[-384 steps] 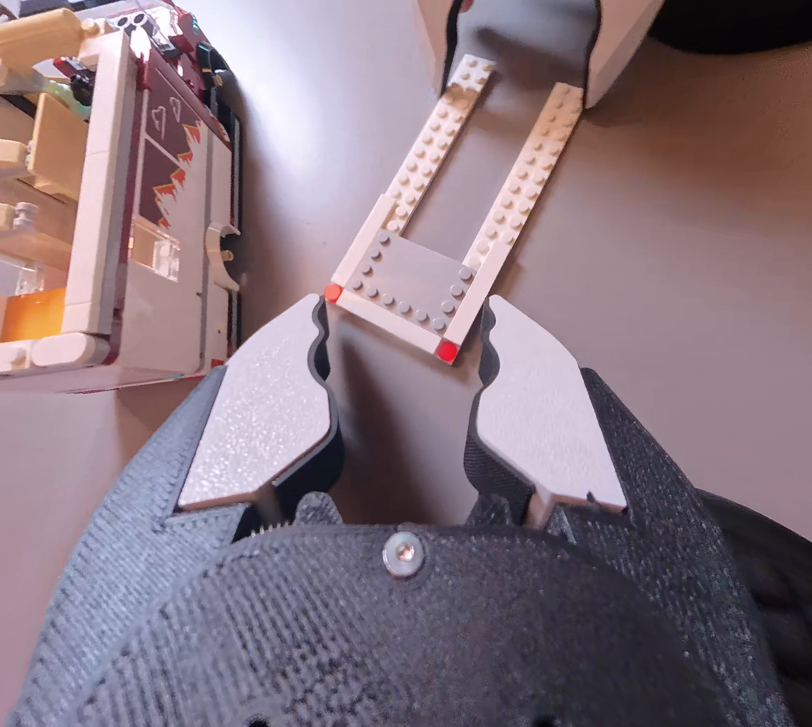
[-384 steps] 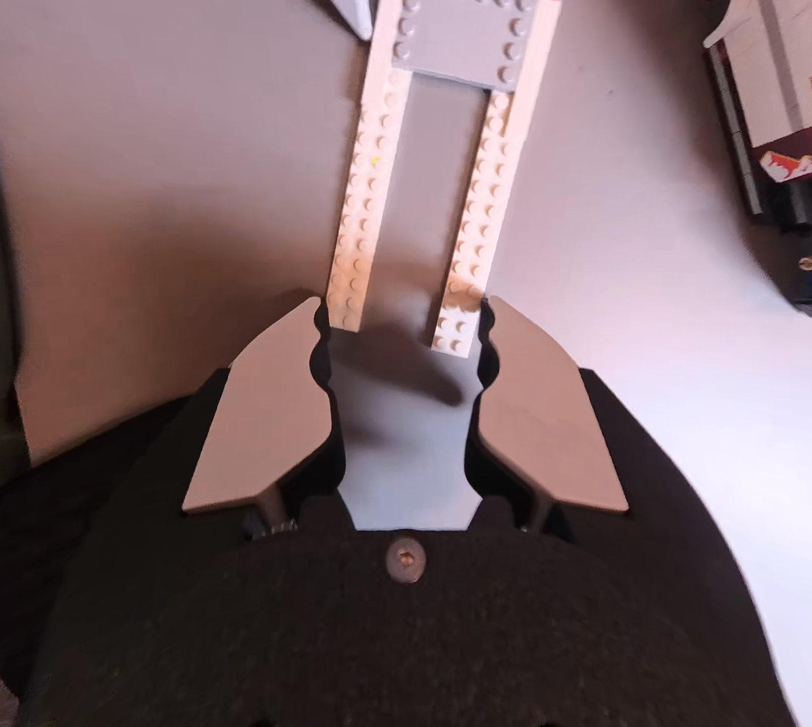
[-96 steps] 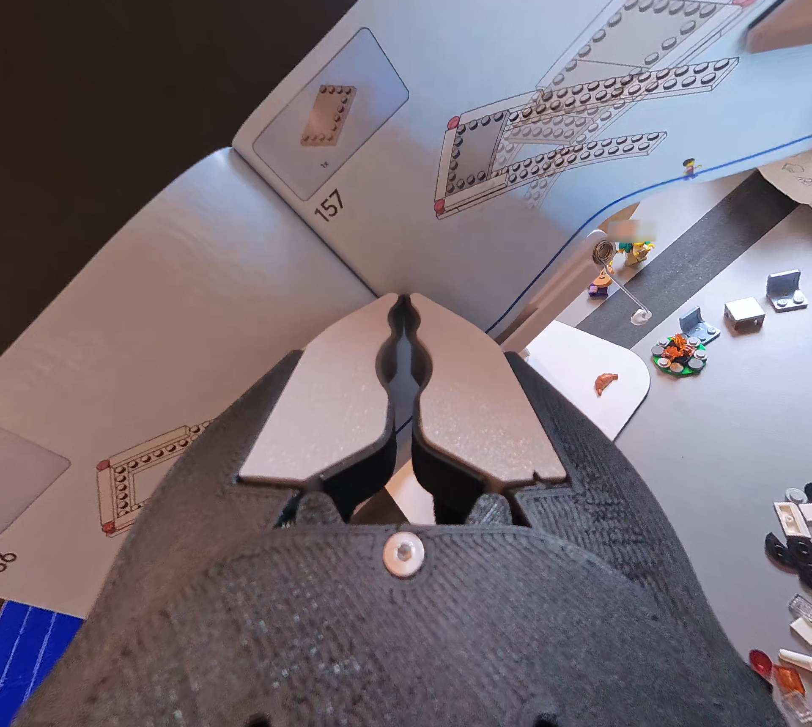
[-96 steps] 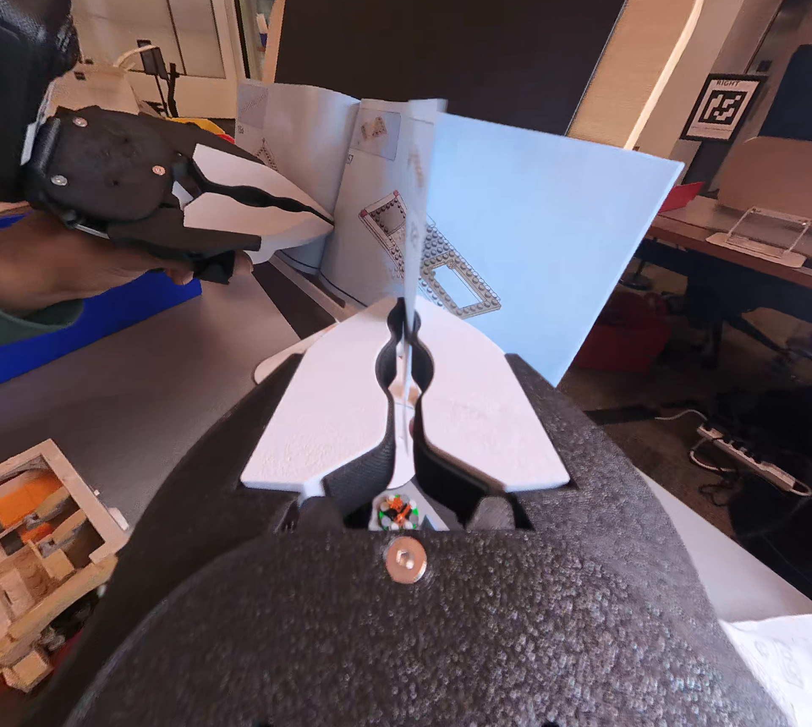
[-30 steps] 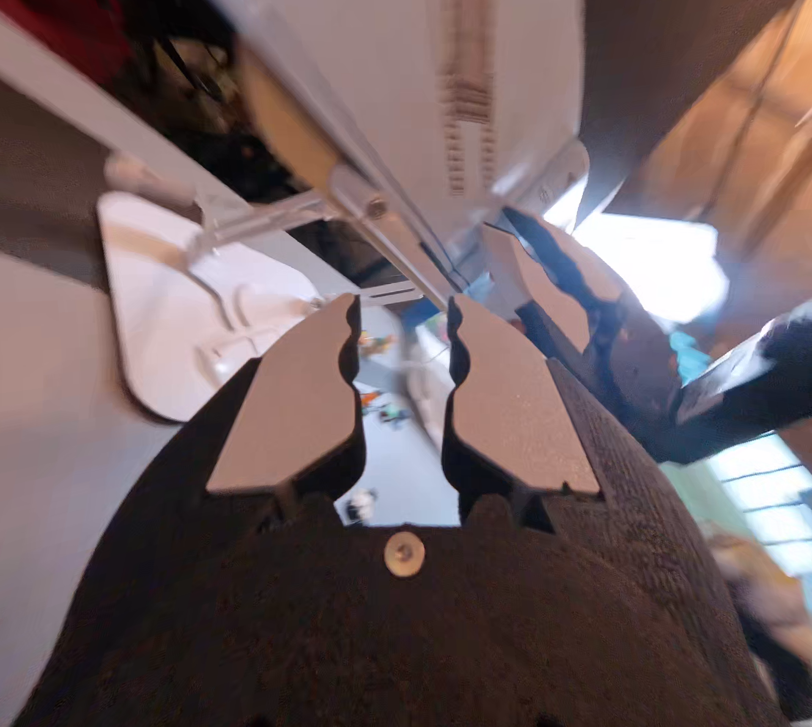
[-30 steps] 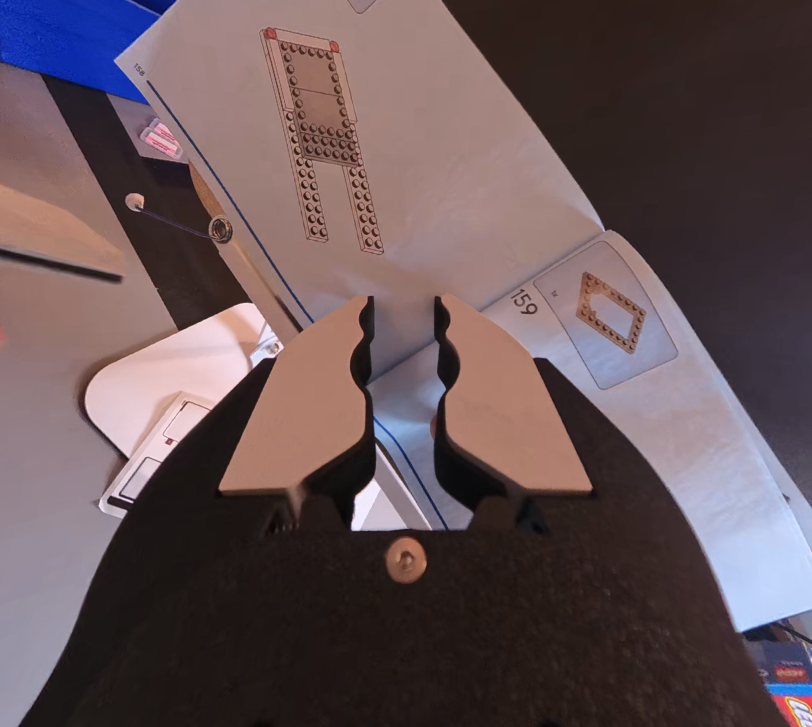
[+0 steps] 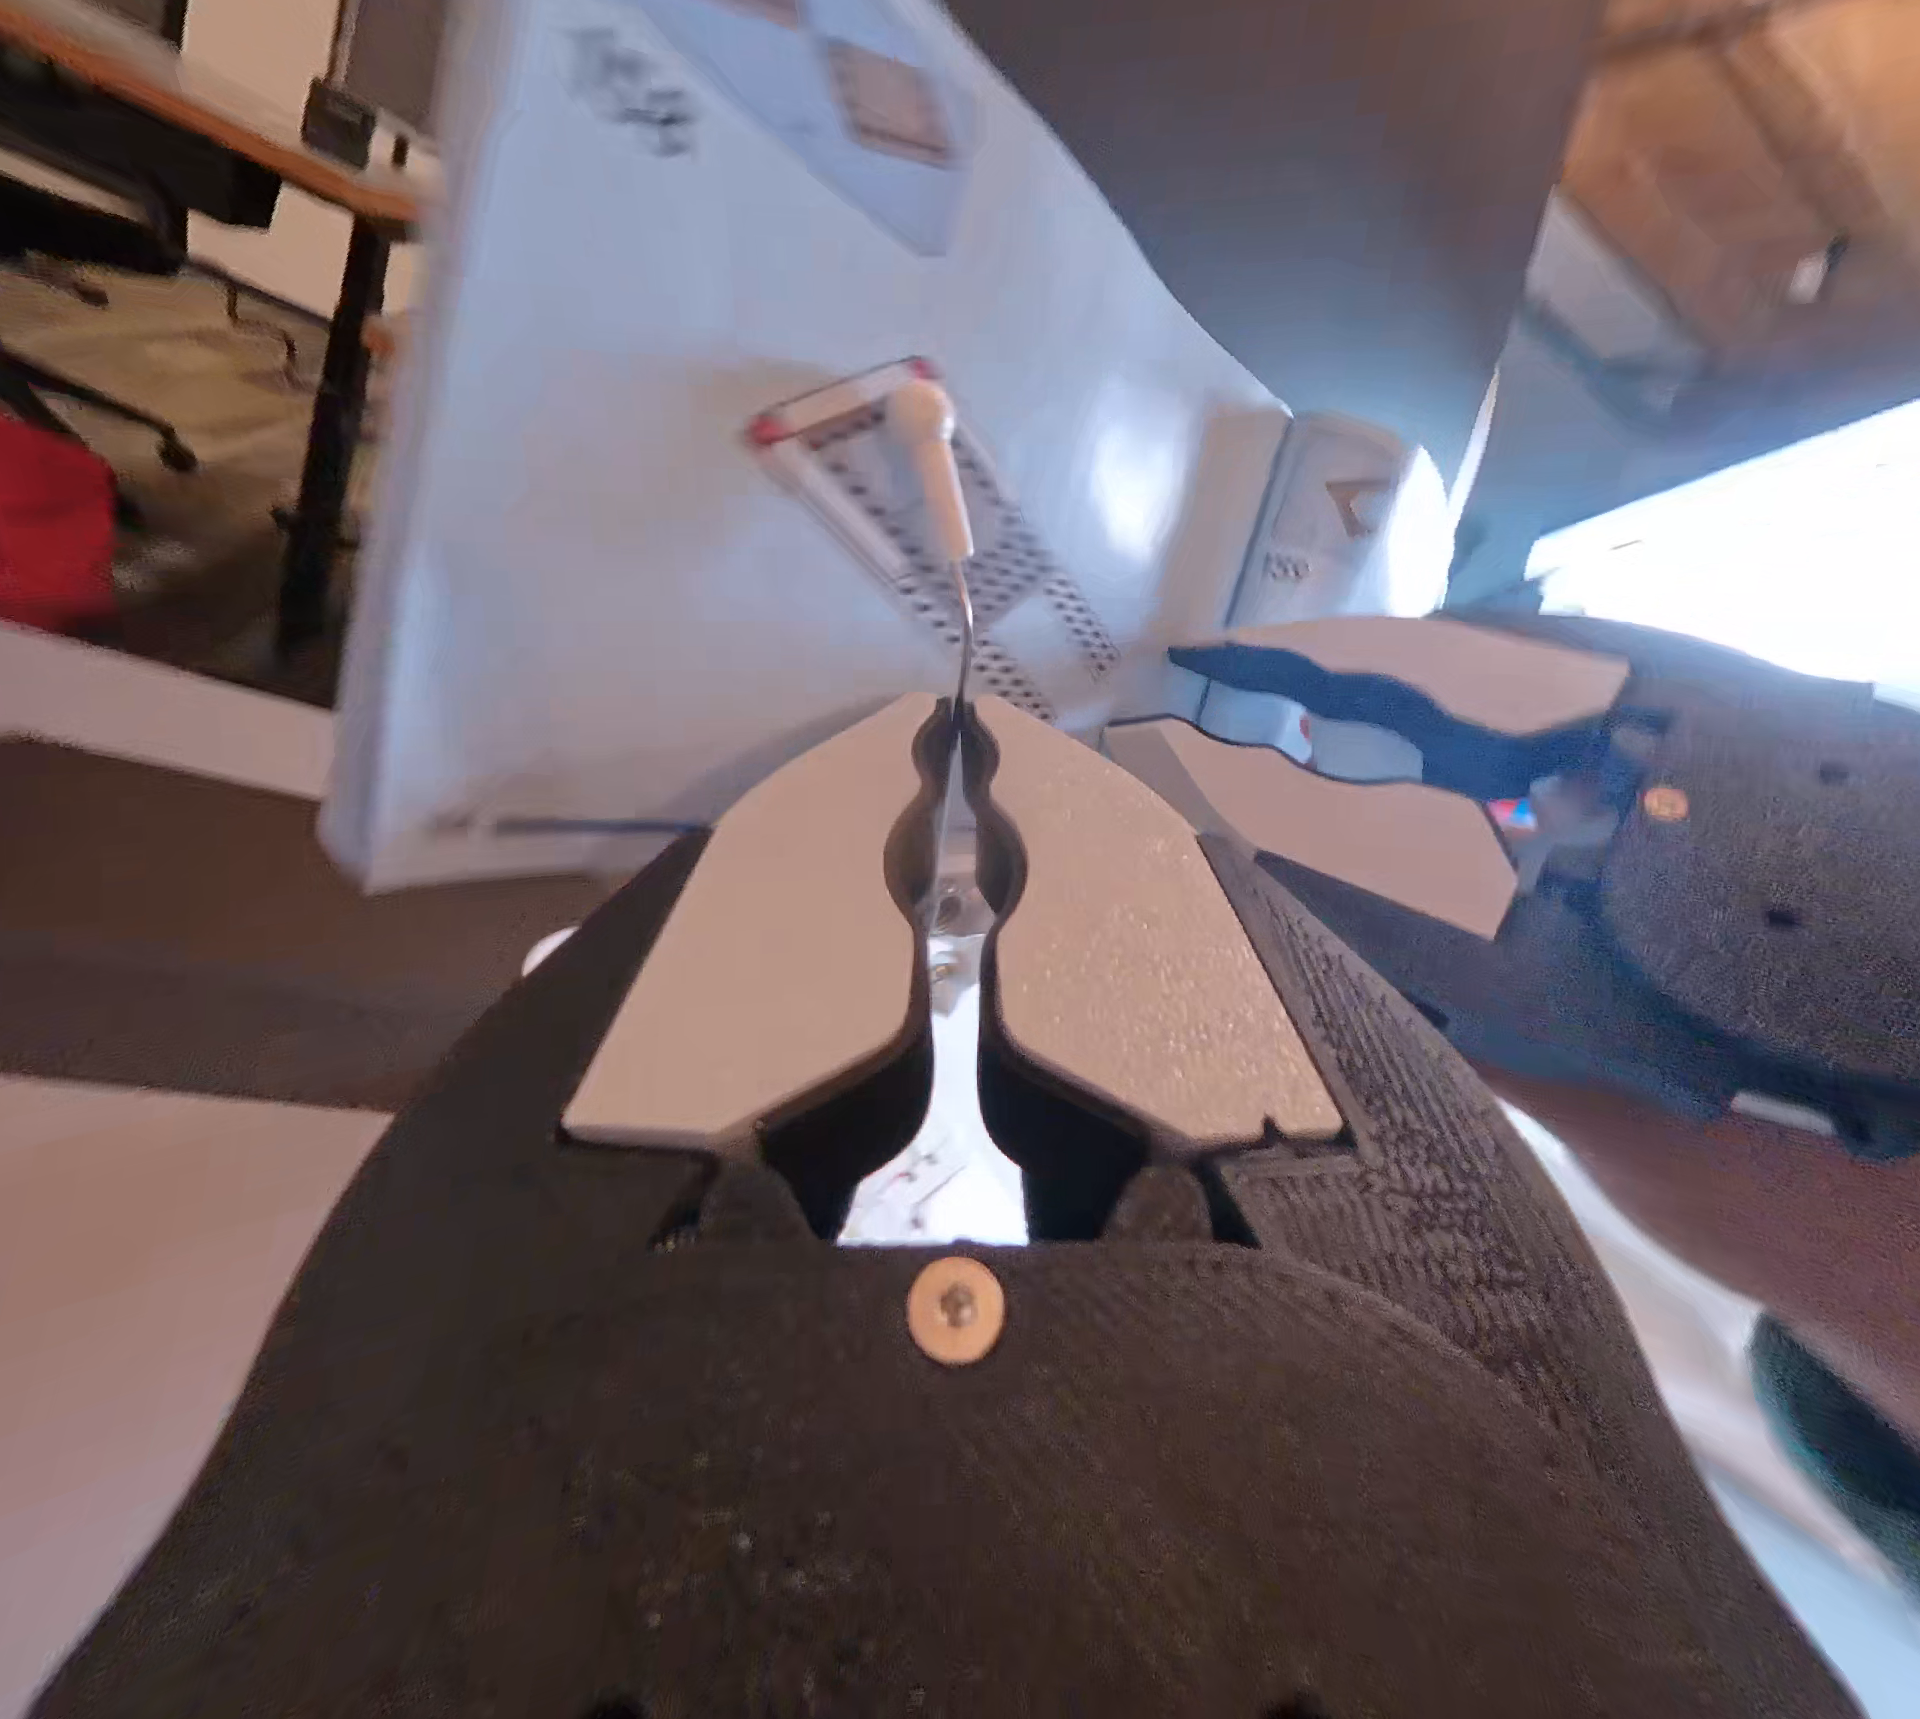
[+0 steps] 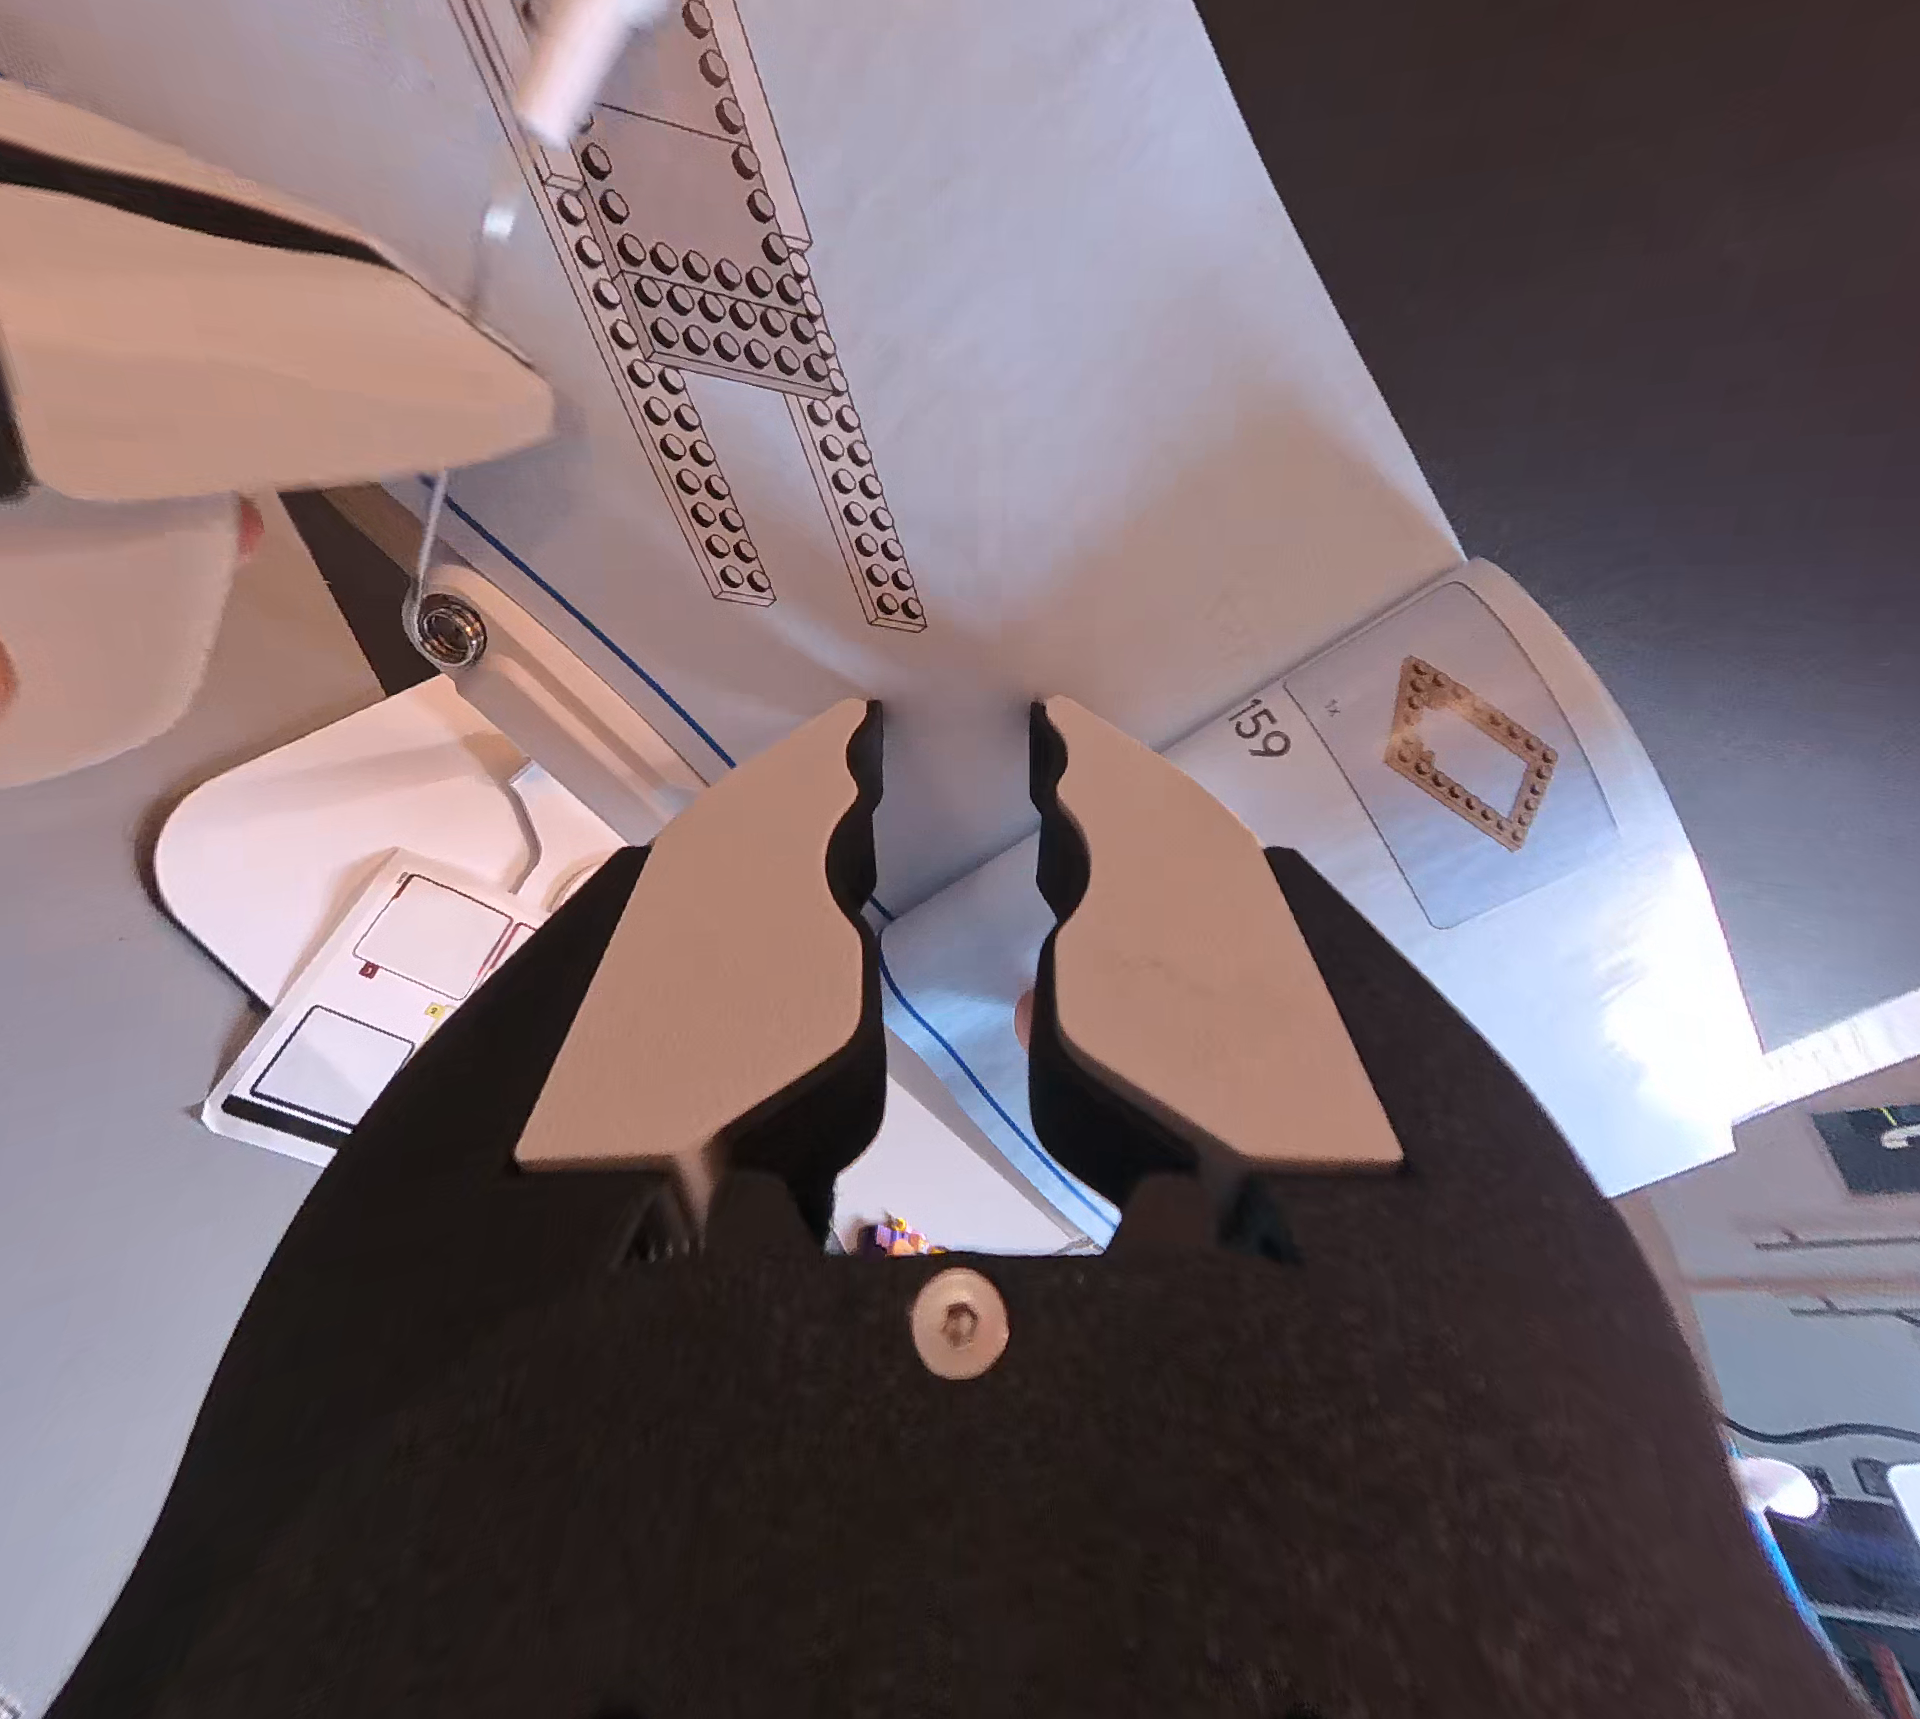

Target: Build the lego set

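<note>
At frame centre, the left tongs (image 7: 954, 713) are clenched on the thin wire arm (image 7: 964, 620) of a white book stand (image 8: 343, 796), whose capped tip (image 8: 592, 28) presses the instruction booklet (image 8: 1039, 215) open. The right tongs (image 8: 954, 713) are released, empty, just before the lower page, probably steadying it.

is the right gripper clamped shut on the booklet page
No: in the right wrist view the right gripper has its fingers apart, with the instruction booklet page showing in the gap between them.
</note>
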`<move>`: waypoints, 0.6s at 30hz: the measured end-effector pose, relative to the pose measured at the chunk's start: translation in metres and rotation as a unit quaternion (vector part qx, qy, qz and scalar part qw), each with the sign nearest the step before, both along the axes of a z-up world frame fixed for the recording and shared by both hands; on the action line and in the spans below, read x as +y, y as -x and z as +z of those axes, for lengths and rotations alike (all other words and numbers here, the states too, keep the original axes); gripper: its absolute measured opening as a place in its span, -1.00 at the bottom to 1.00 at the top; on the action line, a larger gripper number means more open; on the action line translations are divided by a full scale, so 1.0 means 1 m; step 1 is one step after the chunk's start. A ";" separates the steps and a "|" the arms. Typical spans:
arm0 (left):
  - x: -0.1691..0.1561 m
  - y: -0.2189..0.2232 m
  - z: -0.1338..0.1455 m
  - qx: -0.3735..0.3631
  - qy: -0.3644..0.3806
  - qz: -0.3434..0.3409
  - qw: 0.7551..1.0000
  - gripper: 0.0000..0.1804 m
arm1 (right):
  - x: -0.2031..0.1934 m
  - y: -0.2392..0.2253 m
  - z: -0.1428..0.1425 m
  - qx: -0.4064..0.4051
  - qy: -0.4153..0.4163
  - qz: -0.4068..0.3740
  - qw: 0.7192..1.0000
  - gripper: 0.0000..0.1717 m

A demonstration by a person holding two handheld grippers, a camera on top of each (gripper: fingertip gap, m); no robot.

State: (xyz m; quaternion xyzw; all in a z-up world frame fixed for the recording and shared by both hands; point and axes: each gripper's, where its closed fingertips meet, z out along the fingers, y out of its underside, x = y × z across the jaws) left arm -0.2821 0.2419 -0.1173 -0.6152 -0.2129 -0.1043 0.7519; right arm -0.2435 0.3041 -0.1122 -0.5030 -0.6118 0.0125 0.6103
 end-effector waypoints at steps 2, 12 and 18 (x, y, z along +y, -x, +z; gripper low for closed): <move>0.008 -0.010 0.003 0.095 0.041 0.007 0.995 -0.98 | -0.001 0.000 0.000 0.005 0.002 0.008 1.000 -0.70; 0.036 -0.048 0.005 0.313 0.158 -0.096 0.932 -1.00 | -0.009 -0.011 0.001 0.062 0.080 0.099 0.990 -0.66; 0.037 -0.046 0.002 0.368 0.180 -0.089 0.908 -1.00 | 0.011 -0.051 0.001 0.170 0.150 0.058 0.972 -0.66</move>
